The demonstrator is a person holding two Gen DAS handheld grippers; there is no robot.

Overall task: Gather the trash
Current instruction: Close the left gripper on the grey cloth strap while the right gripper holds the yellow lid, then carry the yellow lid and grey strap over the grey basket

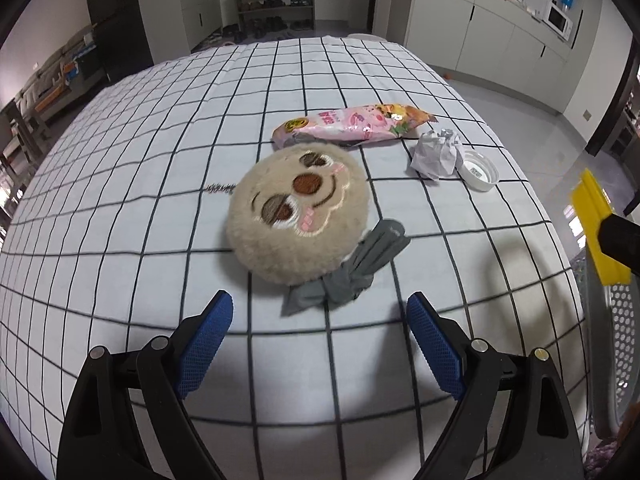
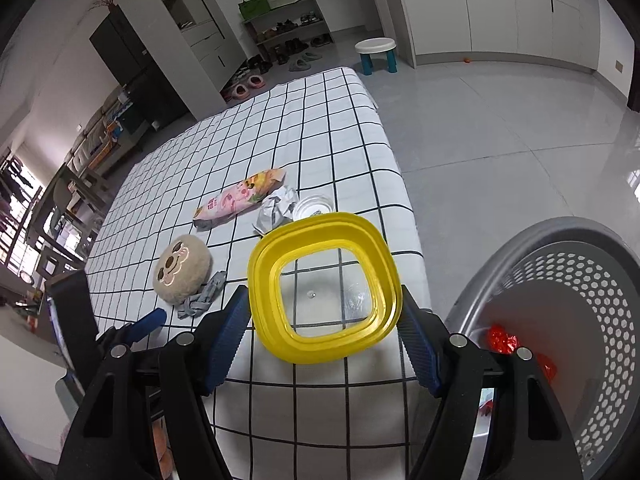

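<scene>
My right gripper [image 2: 324, 316] is shut on a yellow-rimmed clear square lid [image 2: 268, 280], held above the table's near right corner, beside the grey perforated basket [image 2: 568, 280]. The same lid [image 1: 596, 232] shows at the right edge of the left wrist view. My left gripper [image 1: 320, 320] hangs open over the checked cloth, just short of a grey knotted rag [image 1: 352, 276] and a round beige plush face [image 1: 296, 212]. Farther back lie a pink snack wrapper [image 1: 352, 124], a crumpled white paper [image 1: 436, 152] and a small clear round cup [image 1: 480, 170].
The basket holds red crumpled wrappers [image 2: 500, 338]. The table, under a white grid cloth [image 2: 312, 120], ends at a bare tiled floor on the right. A small white stool [image 2: 376, 54] stands beyond the table's far end. The left gripper's blue finger [image 2: 150, 320] shows in the right wrist view.
</scene>
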